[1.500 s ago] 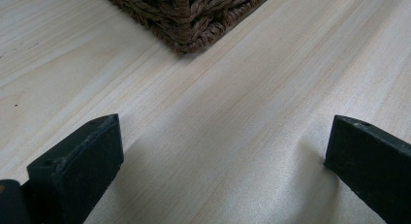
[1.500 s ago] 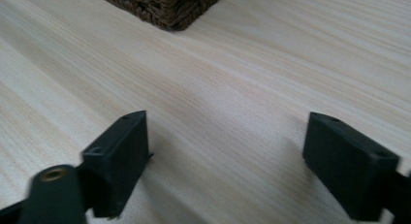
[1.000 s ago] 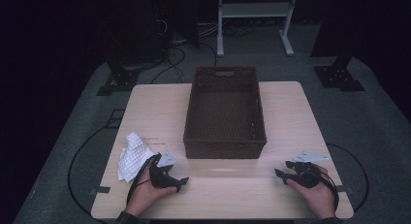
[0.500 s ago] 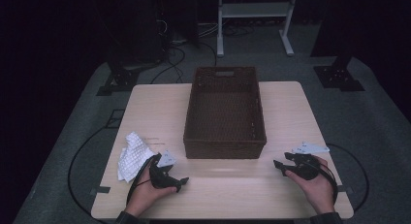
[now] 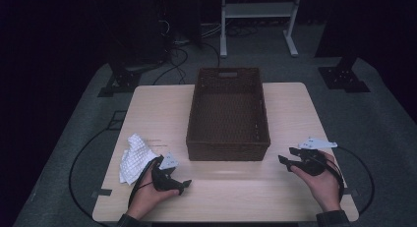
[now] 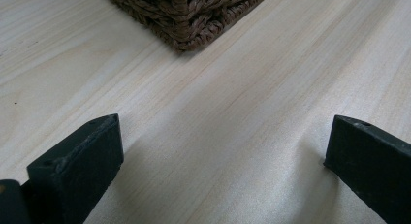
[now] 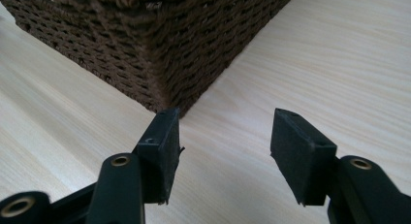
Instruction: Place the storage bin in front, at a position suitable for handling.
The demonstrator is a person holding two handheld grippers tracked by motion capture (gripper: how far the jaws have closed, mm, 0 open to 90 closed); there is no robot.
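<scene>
A brown wicker basket [image 5: 227, 114] stands in the middle of the light wooden table [image 5: 157, 109], and I see nothing inside it. A crumpled white cloth [image 5: 134, 157] lies at the front left. Just right of the cloth, my left gripper [image 5: 183, 185] rests low over the table and points right. Its jaws are wide open over bare wood [image 6: 223, 151], with a basket corner [image 6: 189, 15] ahead. My right gripper [image 5: 287, 157] is held at the front right and points left toward the basket's near right corner [image 7: 145, 54]. Its jaws are open [image 7: 225, 146] with nothing between them.
Dark carpet with a taped circle surrounds the table. Beyond the far edge stand a white metal frame [image 5: 258, 13], black stand bases [image 5: 344, 77] and loose cables [image 5: 172, 65]. Bare tabletop lies in front of the basket and on both sides of it.
The right hand has lifted its gripper a little and brought it slightly closer to the basket. The left hand, the cloth and the basket have not moved.
</scene>
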